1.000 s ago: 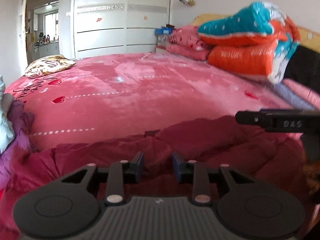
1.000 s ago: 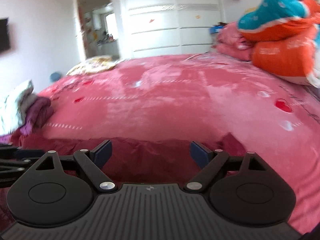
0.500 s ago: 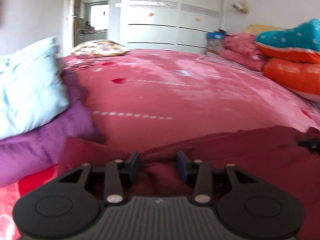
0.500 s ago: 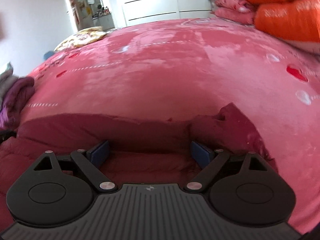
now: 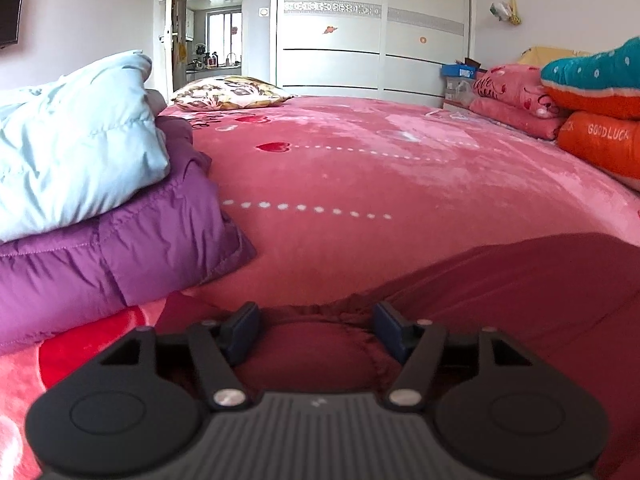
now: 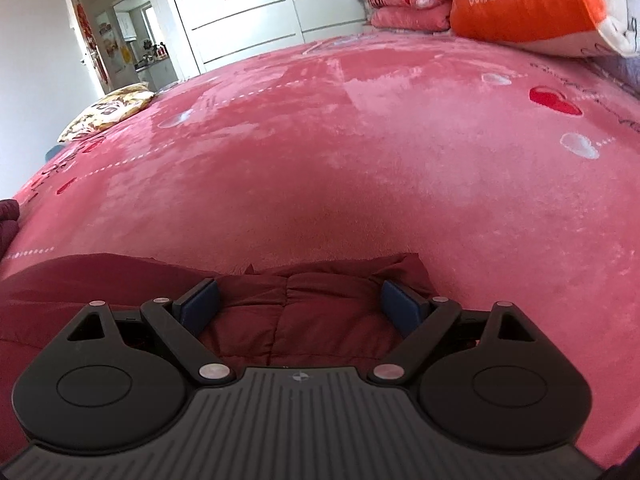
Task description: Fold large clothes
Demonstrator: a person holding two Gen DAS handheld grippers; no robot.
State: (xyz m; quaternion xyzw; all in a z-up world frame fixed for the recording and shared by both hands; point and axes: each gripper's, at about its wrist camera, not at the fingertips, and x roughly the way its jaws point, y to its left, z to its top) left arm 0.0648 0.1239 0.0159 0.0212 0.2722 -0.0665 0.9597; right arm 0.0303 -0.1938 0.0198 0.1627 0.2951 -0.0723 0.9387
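A dark red padded coat (image 5: 500, 280) lies spread on the pink bed cover (image 5: 360, 168), along its near edge. My left gripper (image 5: 316, 330) hangs low over the coat's elastic cuff, and its jaws are opening; the cuff sits between them but the pads (image 5: 242, 332) stand clear of it. In the right wrist view the same coat (image 6: 296, 312) shows its quilted far-right corner. There my right gripper (image 6: 298, 306) is open, straddling the cloth without pinching it.
A folded pale blue jacket (image 5: 68, 140) rests on a folded purple one (image 5: 104, 248) at the left. Orange and teal bedding (image 5: 600, 120) and pink pillows (image 5: 516, 96) are stacked at the right. A patterned cushion (image 5: 228, 92) lies at the far edge before white wardrobe doors (image 5: 360, 40).
Both grippers have dropped low onto the red coat. The left one swung toward the folded stack and its jaws widened, letting go of the cloth. The right jaws stayed wide apart.
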